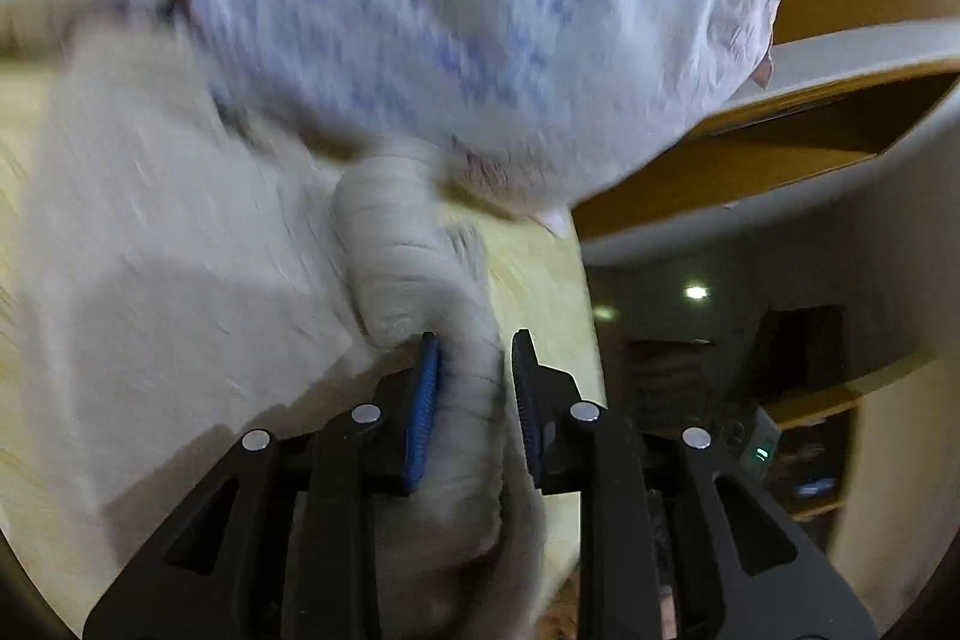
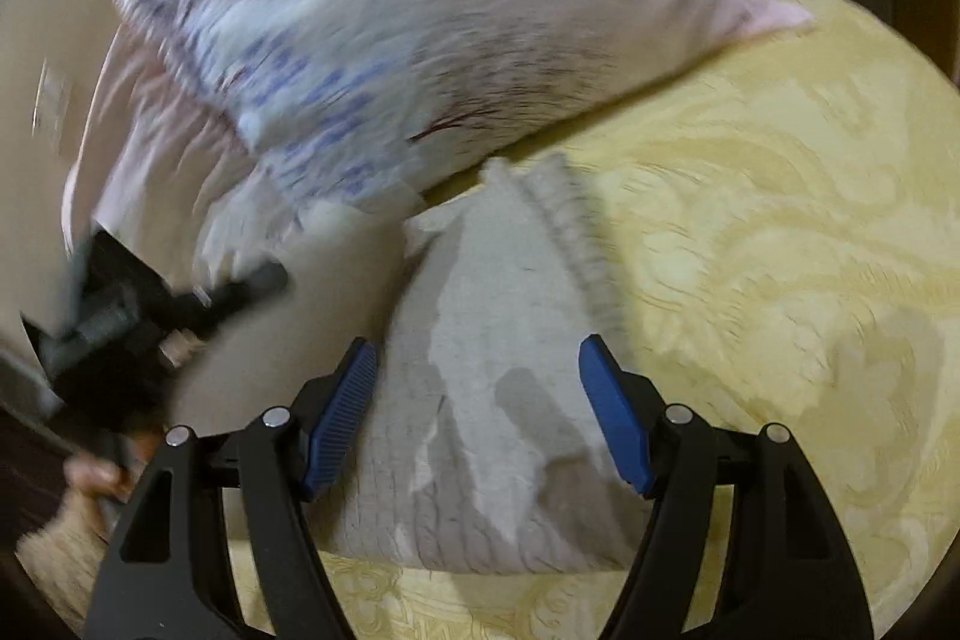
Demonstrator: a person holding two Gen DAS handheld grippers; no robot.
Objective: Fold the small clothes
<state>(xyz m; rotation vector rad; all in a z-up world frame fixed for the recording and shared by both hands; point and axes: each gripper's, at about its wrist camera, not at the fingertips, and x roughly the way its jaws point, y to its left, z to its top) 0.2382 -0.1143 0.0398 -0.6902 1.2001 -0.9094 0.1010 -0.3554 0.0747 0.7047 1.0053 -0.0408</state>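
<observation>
Two grippers: our left gripper (image 1: 474,400) pinches the grey knit garment's (image 2: 498,370) bunched edge; our right gripper (image 2: 477,406), spread, straddles its length running straight ahead.

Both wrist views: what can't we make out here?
- Patterned garment: motion blur smears its print in both views; type unreadable.
- Grey knit garment: left wrist view shows only a bunched strip between the left tongs; pad contact on the dark side unclear.
- Left tongs in right wrist view: blurred, at the frame's left edge.
- Right tongs: open above the knit; touching or hovering unclear.
</observation>
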